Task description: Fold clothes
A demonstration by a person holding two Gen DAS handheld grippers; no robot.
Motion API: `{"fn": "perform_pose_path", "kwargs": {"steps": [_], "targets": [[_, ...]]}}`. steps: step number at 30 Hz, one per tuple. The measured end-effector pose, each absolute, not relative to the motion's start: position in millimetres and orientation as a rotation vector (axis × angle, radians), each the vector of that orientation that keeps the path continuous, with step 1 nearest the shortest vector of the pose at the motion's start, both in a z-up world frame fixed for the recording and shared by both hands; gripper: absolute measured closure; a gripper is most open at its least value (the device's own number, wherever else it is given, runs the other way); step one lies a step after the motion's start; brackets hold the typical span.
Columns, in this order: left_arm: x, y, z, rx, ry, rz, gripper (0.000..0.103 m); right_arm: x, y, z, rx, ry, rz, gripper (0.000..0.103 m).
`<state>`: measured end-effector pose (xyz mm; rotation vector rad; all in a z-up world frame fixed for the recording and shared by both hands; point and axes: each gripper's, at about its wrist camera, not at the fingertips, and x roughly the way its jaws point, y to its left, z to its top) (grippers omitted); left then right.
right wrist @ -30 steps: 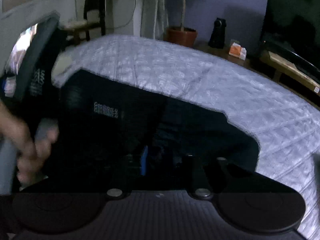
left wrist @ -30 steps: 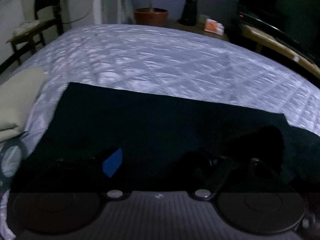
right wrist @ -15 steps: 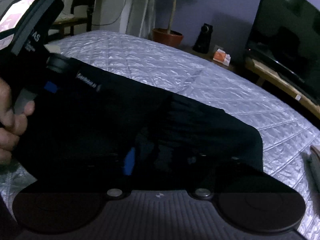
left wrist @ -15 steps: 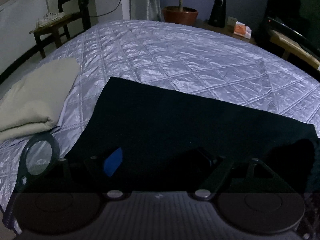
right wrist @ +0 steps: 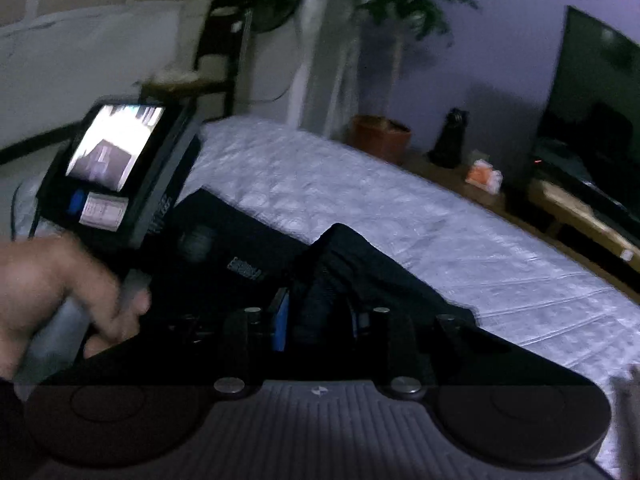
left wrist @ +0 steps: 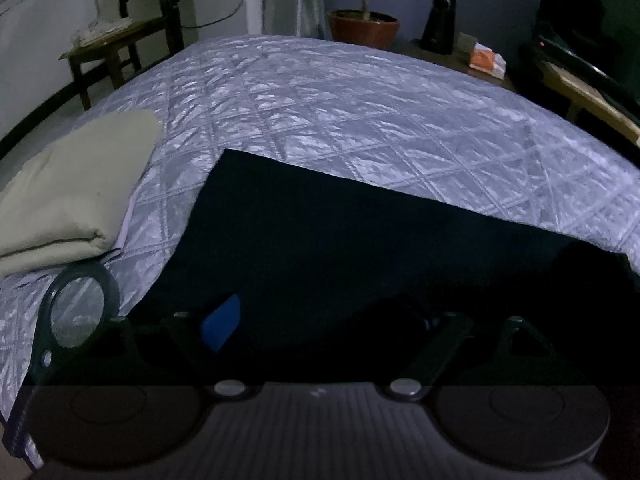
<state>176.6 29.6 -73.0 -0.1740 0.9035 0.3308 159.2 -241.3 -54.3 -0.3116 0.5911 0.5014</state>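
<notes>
A black garment (left wrist: 360, 248) lies flat on the silver quilted bed (left wrist: 340, 100), its far edge straight. My left gripper (left wrist: 320, 320) sits low over its near part with the fingers spread wide; a blue pad (left wrist: 222, 322) shows on the left finger. In the right wrist view, my right gripper (right wrist: 316, 316) is shut on a raised fold of the black garment (right wrist: 352, 264), held between its pads (right wrist: 280, 320). The left hand-held unit (right wrist: 120, 176) with its lit screen is at the left of that view.
A folded beige garment (left wrist: 72, 188) lies on the bed's left side. A chair (left wrist: 112, 48) stands at far left. A potted plant (left wrist: 364, 28), a black speaker (left wrist: 438, 20) and a TV (right wrist: 600, 128) on a wooden bench stand beyond the bed.
The right gripper has lifted, raising a fold of the black garment off the bed. The left gripper has drawn back slightly and stays open over the garment.
</notes>
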Motion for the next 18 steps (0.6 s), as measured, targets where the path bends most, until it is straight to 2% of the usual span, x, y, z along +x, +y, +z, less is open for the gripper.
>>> {"fn": "perform_pose_path", "kwargs": {"steps": [2,5,8,11,14,16,17,18], "targets": [[176,33,-71,-0.181,0.885,0.358,0.027,160,-240,-65,-0.292,0.63,0.525,0.069],[174,38,-67,-0.205,0.86,0.375,0.027,160,-238,-80,-0.257,0.683,0.561,0.065],[173,37,-66,-0.207,0.858,0.375,0.028,158,-244,-66,-0.179,0.659,0.586,0.057],[170,36,-63,-0.203,0.845,0.378,0.027,162,-275,-43,0.015,0.576,0.537,0.054],[172,39,-65,-0.22,0.859,0.369,0.027,182,-301,-37,0.146,0.575,0.423,0.052],[171,38,-65,-0.221,0.862,0.367,0.027,194,-304,-44,0.126,0.616,0.365,0.051],[171,37,-65,-0.222,0.863,0.366,0.027,201,-300,-48,0.081,0.641,0.337,0.045],[170,37,-65,-0.226,0.864,0.36,0.027,205,-291,-55,0.014,0.67,0.342,0.044]]}}
